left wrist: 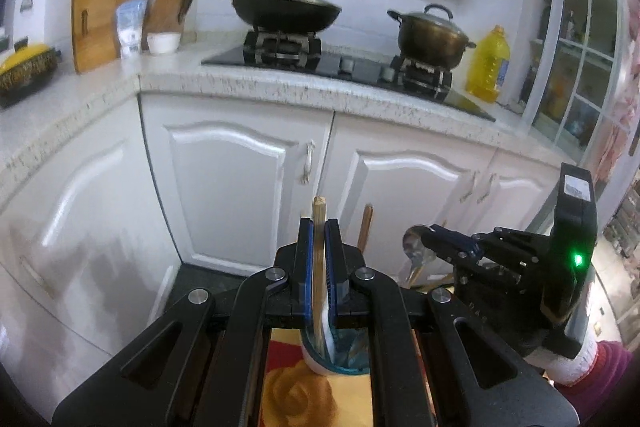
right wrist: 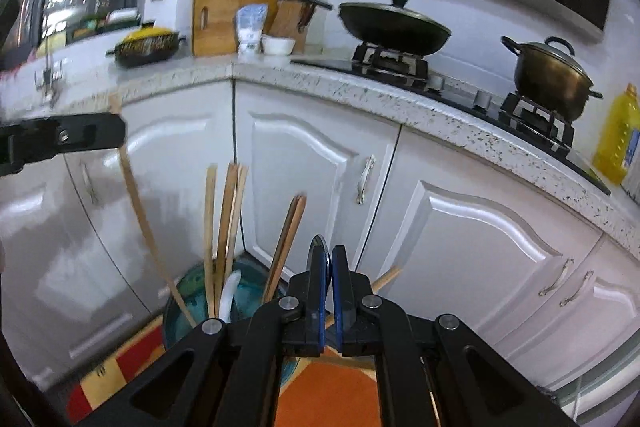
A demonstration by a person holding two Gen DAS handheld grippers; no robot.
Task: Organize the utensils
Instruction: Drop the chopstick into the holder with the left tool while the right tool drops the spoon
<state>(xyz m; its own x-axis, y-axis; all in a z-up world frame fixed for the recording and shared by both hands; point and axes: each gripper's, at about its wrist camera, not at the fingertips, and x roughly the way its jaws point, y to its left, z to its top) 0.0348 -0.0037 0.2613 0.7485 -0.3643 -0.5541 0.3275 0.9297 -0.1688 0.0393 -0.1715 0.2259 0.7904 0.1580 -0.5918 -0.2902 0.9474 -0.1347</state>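
Observation:
My left gripper [left wrist: 319, 227] is shut on a bamboo chopstick [left wrist: 319, 211] that stands upright; its lower end reaches into a teal-lined utensil cup [left wrist: 320, 367] below. It also shows in the right wrist view, where the left gripper [right wrist: 116, 131] holds the chopstick [right wrist: 144, 223] slanting down into the cup [right wrist: 180, 311]. My right gripper [right wrist: 328, 259] is shut on a metal spoon [right wrist: 320, 241], seen edge-on. In the left wrist view the right gripper [left wrist: 428, 233] holds the spoon's bowl [left wrist: 414, 243]. Several wooden chopsticks [right wrist: 224, 223] and a white spoon [right wrist: 230, 291] stand in the cup.
White cabinet doors [left wrist: 232, 183] and a speckled counter edge [left wrist: 280, 87] lie ahead. On the counter are a lidded wok [left wrist: 286, 9], a brass pot [left wrist: 432, 35], an oil bottle [left wrist: 488, 63], a cutting board [left wrist: 100, 23] and a knife block [left wrist: 168, 11]. A patterned cloth [right wrist: 328, 387] lies below.

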